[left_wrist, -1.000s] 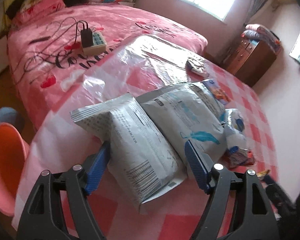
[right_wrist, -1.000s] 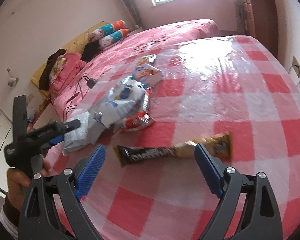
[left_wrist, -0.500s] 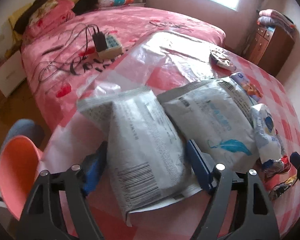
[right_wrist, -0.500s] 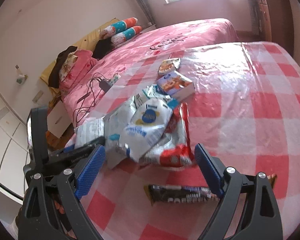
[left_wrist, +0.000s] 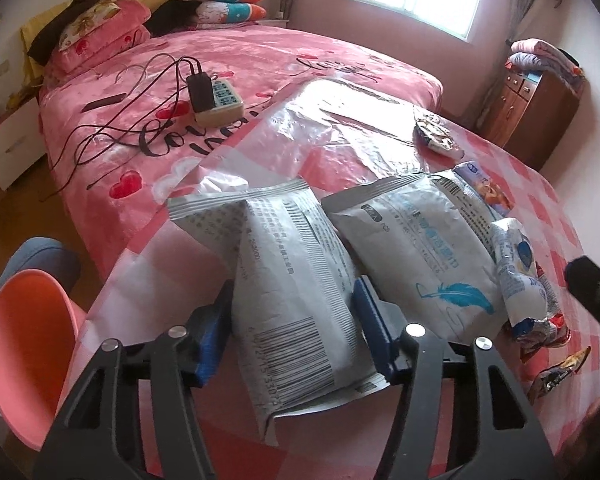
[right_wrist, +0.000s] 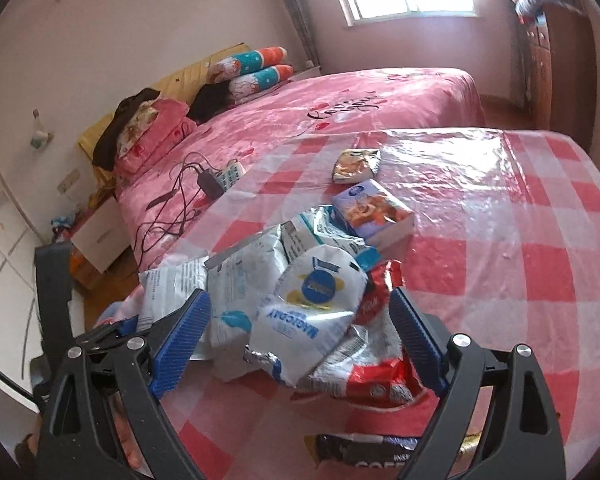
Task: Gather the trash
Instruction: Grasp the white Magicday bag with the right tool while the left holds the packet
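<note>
A pile of empty snack wrappers lies on the red-and-white checked table [right_wrist: 540, 280]. My left gripper [left_wrist: 292, 320] has closed in on a grey-white barcode bag [left_wrist: 292, 292], its blue pads touching both sides. Beside that lies a white bag with a blue feather [left_wrist: 420, 248]. My right gripper [right_wrist: 300, 336] is open around a white and blue Magicday bag [right_wrist: 312, 300] that rests on a red wrapper [right_wrist: 380, 372]. A dark coffee wrapper [right_wrist: 380, 452] lies below the right gripper. The left gripper also shows in the right wrist view [right_wrist: 112, 328].
A blue biscuit box [right_wrist: 374, 208] and a small gold packet [right_wrist: 356, 164] lie farther back on the table. A pink bed [left_wrist: 180, 80] with a power strip [left_wrist: 220, 104] and cables stands beyond. An orange chair [left_wrist: 24, 340] is at the left.
My left gripper's jaws have closed from wide open onto the barcode bag. My right gripper has moved left from the coffee wrapper to the wrapper pile, still open.
</note>
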A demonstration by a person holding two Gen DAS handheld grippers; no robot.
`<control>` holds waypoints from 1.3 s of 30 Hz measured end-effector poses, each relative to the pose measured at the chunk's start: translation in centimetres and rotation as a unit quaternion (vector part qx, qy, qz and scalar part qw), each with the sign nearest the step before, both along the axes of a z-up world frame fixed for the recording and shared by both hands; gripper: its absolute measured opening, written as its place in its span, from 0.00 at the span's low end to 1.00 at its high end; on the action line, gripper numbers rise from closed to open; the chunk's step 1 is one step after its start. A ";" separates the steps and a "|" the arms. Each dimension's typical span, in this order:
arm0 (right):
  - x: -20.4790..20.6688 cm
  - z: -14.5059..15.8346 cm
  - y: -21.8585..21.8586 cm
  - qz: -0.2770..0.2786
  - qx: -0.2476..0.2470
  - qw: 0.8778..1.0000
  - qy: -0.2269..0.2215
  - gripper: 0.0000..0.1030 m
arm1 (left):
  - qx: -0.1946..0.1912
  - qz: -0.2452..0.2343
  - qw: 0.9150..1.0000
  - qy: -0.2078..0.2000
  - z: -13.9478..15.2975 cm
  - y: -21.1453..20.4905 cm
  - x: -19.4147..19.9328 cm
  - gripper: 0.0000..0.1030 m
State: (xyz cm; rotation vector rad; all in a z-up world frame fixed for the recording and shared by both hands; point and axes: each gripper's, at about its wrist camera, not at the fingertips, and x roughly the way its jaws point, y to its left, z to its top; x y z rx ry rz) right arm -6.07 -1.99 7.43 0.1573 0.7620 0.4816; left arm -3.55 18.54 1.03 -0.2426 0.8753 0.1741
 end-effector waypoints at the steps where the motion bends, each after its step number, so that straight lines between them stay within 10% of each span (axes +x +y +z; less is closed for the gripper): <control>1: 0.1 -0.1 0.3 0.003 -0.002 1.000 -0.001 0.86 | -0.001 -0.002 1.000 -0.001 0.1 0.0 -0.1 0.56; 11: 2.3 -3.2 1.2 -0.003 -0.018 0.999 0.039 0.66 | -0.012 -0.011 1.000 -0.015 0.6 0.5 -1.1 0.46; 39: -2.0 -1.2 0.3 -0.003 -0.016 1.000 0.012 0.61 | -0.127 -0.032 0.990 -0.048 2.0 3.6 -6.4 0.39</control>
